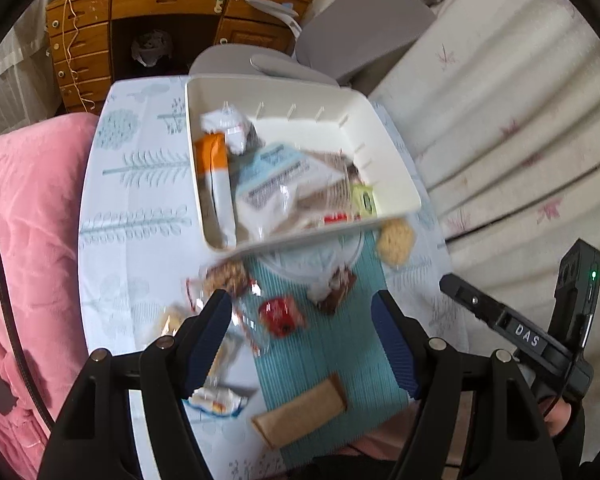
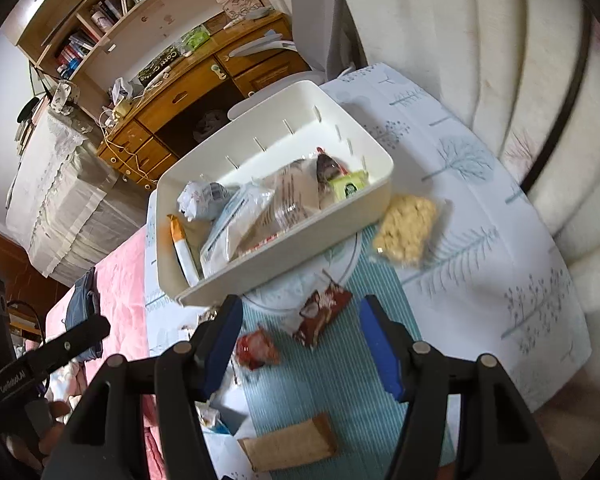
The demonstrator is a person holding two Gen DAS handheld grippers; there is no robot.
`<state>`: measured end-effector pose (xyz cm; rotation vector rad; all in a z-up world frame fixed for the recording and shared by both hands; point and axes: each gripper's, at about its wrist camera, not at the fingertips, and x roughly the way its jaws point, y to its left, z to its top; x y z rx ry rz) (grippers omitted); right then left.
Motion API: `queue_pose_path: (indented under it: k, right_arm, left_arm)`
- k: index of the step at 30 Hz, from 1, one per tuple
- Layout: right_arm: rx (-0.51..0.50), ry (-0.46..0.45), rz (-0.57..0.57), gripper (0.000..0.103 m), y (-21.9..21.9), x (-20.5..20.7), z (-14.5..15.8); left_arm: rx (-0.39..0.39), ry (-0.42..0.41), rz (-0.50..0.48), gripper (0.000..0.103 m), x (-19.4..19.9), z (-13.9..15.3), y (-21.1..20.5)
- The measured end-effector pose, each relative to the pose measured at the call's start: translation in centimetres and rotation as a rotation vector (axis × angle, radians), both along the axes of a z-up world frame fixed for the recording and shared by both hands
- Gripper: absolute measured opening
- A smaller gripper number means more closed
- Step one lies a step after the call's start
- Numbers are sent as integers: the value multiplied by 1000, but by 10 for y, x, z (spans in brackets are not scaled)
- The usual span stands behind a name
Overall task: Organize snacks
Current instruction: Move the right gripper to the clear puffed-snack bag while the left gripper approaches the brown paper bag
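A white bin (image 1: 380, 132) (image 2: 284, 240) on the tree-print table holds several snacks, among them an orange-and-white packet (image 1: 214, 168), a blue-and-white bag (image 1: 276, 184) and a green packet (image 2: 348, 186). On the teal mat (image 1: 340, 352) in front of it lie a red snack (image 1: 280, 314) (image 2: 256, 348), a brown packet (image 1: 336, 288) (image 2: 320, 312) and a tan bar (image 1: 300, 412) (image 2: 288, 446). A yellow puffed cake (image 1: 396, 240) (image 2: 406, 228) lies beside the bin. My left gripper (image 1: 302, 320) hangs open above the red snack. My right gripper (image 2: 300, 332) is open over the brown packet, holding nothing.
A wrapped cookie (image 1: 224, 276) and a white-and-blue packet (image 1: 216, 400) lie at the mat's left edge. A pink blanket (image 1: 28, 220) borders the table on the left, pale cushioned fabric (image 1: 500, 120) on the right. A grey chair (image 1: 360, 28) and a wooden desk (image 1: 160, 12) stand behind.
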<state>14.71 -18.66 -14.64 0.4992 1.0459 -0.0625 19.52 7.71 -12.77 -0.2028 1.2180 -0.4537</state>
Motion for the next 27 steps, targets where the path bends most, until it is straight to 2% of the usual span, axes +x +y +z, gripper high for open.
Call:
queue_pose_path:
  k: [5, 9, 12, 17, 19, 21, 27]
  right_arm:
    - [-6, 1, -29, 61, 5, -25, -6]
    - [-26, -1, -28, 62, 6, -38, -12]
    - [-31, 6, -26, 72, 2, -44, -17]
    - [-31, 16, 5, 73, -10, -46, -22]
    - [-36, 22, 27, 74, -16, -46, -23]
    - [-32, 18, 57, 74, -24, -45, -23]
    - [-42, 32, 155, 78, -45, -34, -26]
  left_arm:
    - [12, 36, -35, 71, -23, -10, 0]
    - [31, 54, -22, 71, -33, -14, -1]
    - [45, 78, 8, 71, -36, -18, -2]
    - [70, 114, 89, 71, -43, -25, -8]
    - [76, 134, 133, 75, -47, -29, -11]
    - [84, 149, 179, 82, -52, -33, -12]
    - [88, 212, 329, 82, -68, -48, -18]
